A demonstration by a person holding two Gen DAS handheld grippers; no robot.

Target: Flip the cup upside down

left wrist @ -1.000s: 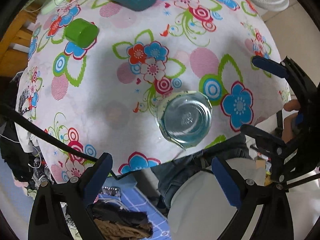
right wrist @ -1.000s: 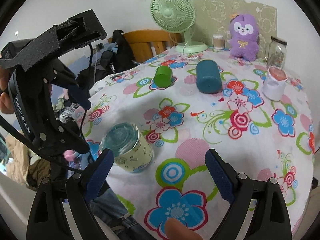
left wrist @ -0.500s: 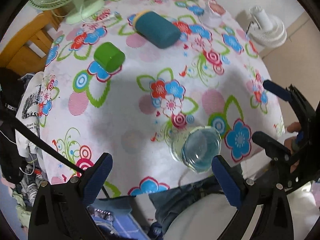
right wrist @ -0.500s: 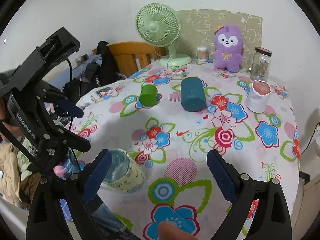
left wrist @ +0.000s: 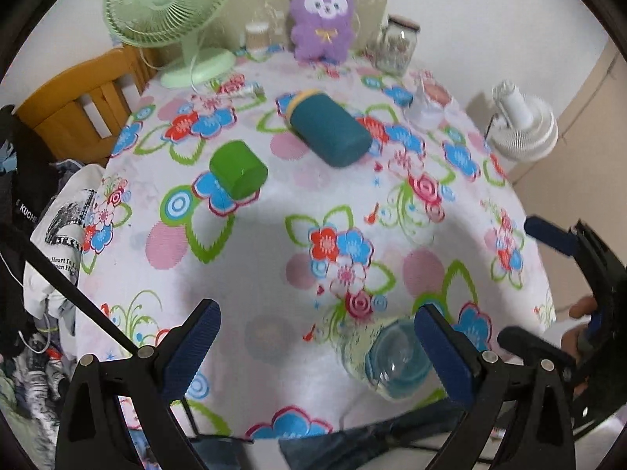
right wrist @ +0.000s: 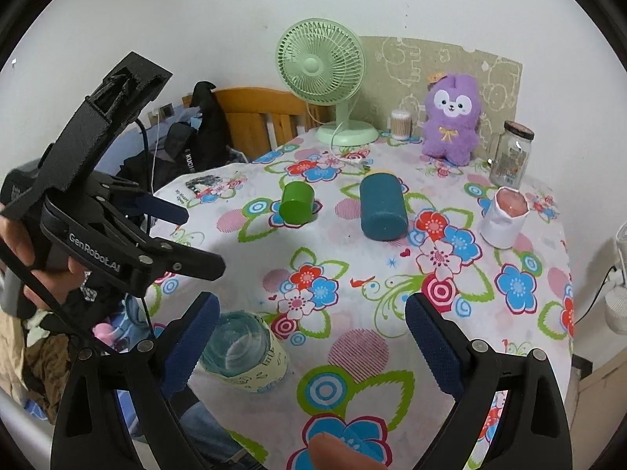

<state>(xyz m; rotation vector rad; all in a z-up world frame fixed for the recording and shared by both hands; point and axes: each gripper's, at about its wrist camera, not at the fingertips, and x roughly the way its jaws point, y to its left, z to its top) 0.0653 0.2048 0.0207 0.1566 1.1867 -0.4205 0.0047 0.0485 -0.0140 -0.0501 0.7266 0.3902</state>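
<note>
— Where's the glass cup now?

— Standing near the front edge of the counter, on the flowered cloth, its flat base up as far as I can tell. So it looks flipped already. Both tools are off it: the left tool is spread wide with nothing between its pads, and the right tool is gaping too, empty.

— Anything that could spoil it?

— The cup sits just beside one pad of each tool. A careless swing while pulling away could clip it, and this close to the edge it might tip off onto the person's lap. The cloth may slide as well if a pad drags it.

— And the green cup?

— Lying well apart beside the teal tumbler, out of harm's way.
</note>
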